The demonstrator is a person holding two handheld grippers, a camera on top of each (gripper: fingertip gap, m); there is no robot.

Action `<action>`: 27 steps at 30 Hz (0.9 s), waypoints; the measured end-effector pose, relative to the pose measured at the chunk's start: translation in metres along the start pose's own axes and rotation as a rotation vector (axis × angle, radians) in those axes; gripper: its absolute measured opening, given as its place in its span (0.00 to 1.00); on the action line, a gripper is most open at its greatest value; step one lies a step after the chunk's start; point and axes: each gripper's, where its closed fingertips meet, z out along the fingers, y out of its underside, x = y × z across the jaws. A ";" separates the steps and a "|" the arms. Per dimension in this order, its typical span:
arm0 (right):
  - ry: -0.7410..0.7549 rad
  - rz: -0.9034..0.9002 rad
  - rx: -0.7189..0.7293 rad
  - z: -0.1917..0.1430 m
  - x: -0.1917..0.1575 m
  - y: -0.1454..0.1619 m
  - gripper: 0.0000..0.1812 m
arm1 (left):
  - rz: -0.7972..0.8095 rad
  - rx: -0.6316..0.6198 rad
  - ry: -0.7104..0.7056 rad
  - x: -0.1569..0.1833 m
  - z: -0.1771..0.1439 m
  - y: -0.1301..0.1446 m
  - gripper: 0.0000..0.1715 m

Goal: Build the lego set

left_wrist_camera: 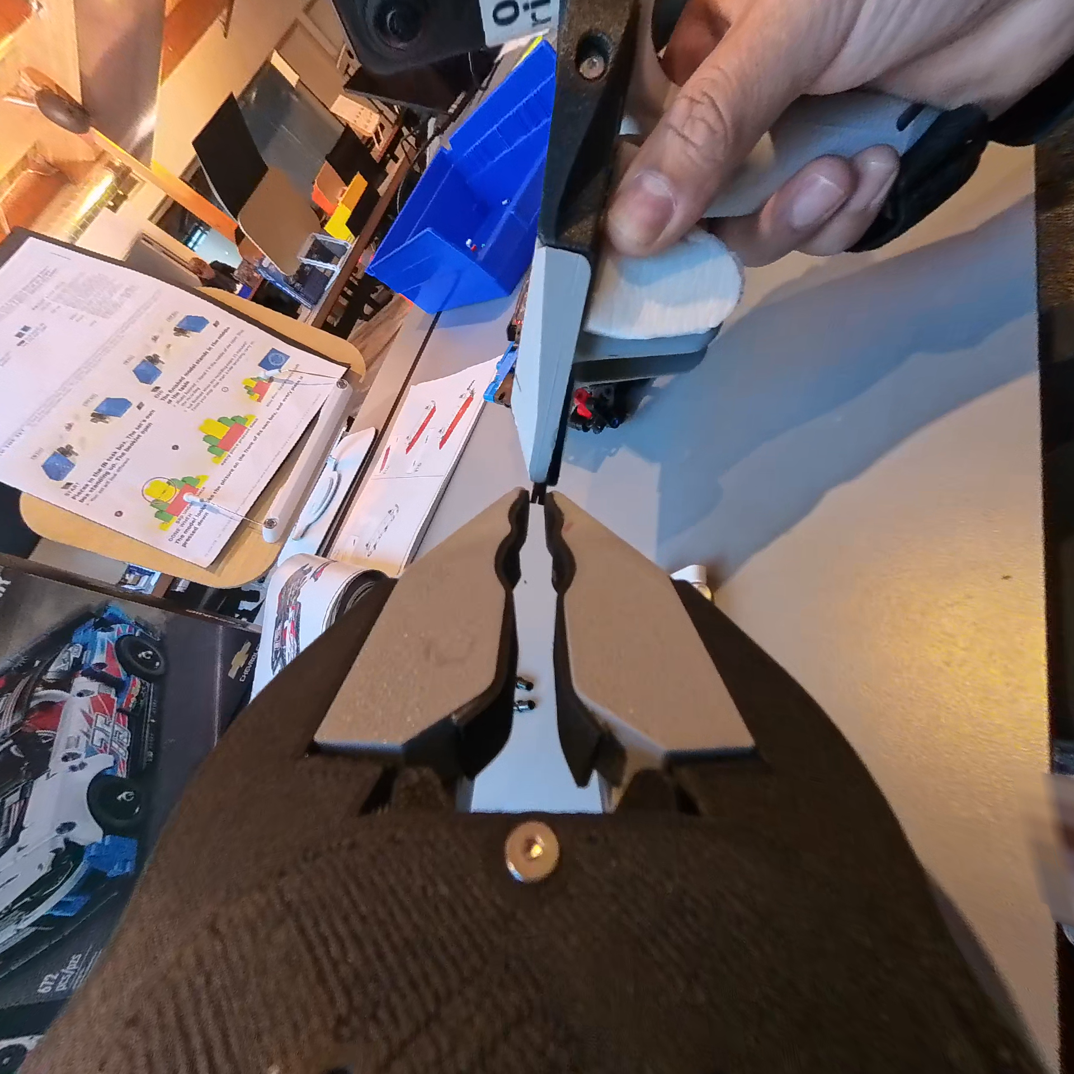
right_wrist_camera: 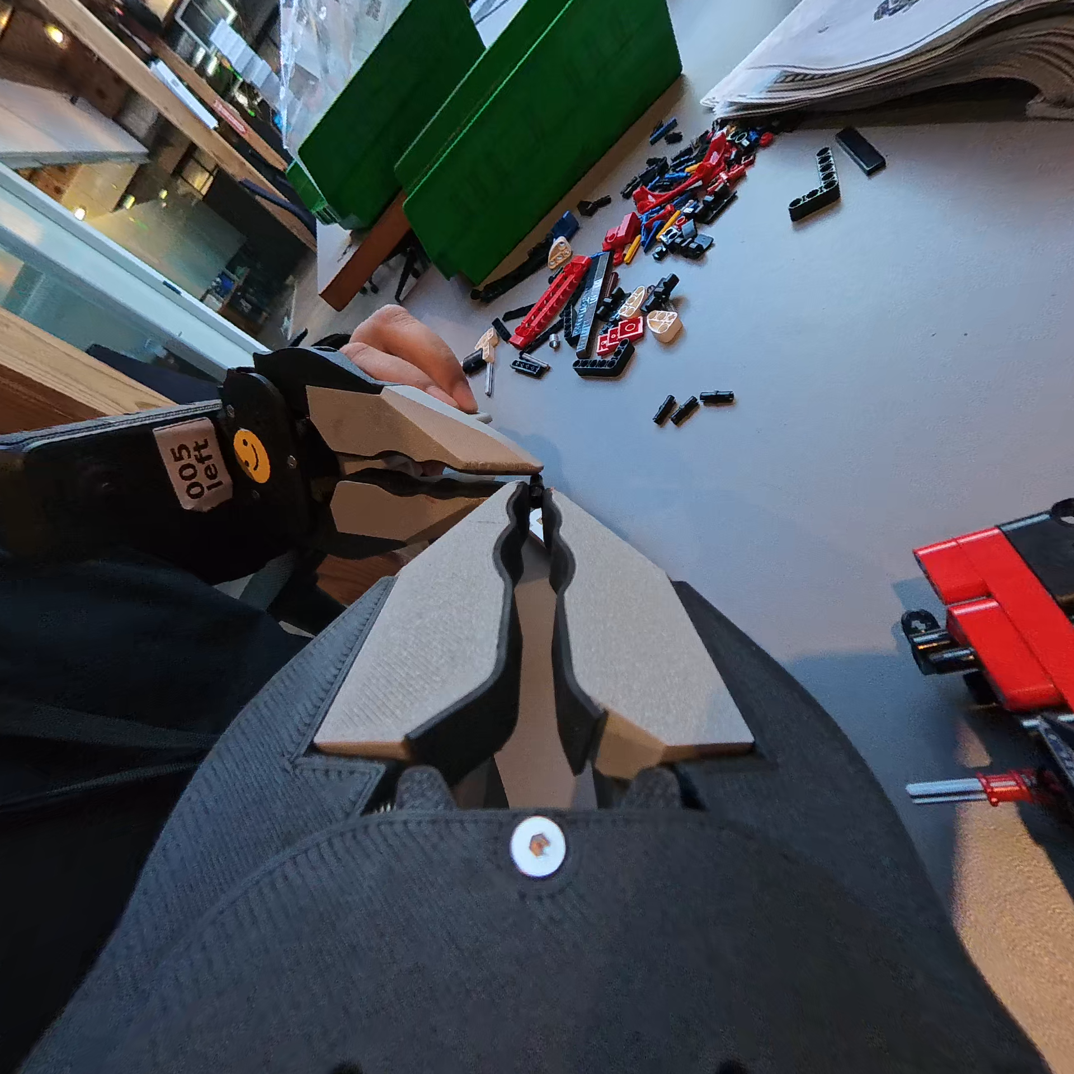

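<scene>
The left gripper (left_wrist_camera: 537,494) and the right gripper (right_wrist_camera: 537,491) meet tip to tip above the grey bench (right_wrist_camera: 872,407). Between the tips there is one small black piece (right_wrist_camera: 534,485). The fingers of each gripper are almost closed, with only a thin gap at the tips, and both pairs seem to pinch this same piece. The piece is tiny and mostly hidden, so its exact shape cannot be told.

In the right wrist view, a hand (right_wrist_camera: 407,354) holds the left gripper from behind. In the left wrist view, a hand (left_wrist_camera: 755,116) is wrapped around the handle of the right gripper.

The loose lego parts (right_wrist_camera: 639,261) lie in a heap toward the far side of the bench, mostly red and black, just beside two green bins (right_wrist_camera: 523,145). Three short black pins (right_wrist_camera: 691,404) lie apart from the heap, nearer to the grippers. A partly built red and black model (right_wrist_camera: 1011,627) stands at the right edge of that view. An open booklet (right_wrist_camera: 872,58) lies beyond the heap.

In the left wrist view, a blue bin (left_wrist_camera: 465,232) stands on the bench, and an instruction sheet (left_wrist_camera: 163,383) rests on a wooden board (left_wrist_camera: 244,558). The set's box (left_wrist_camera: 87,755) lies at the lower left.
</scene>
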 end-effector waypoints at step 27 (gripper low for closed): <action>0.059 -0.108 0.038 -0.004 0.000 -0.005 0.02 | -0.058 -0.005 -0.007 -0.004 0.001 0.001 0.01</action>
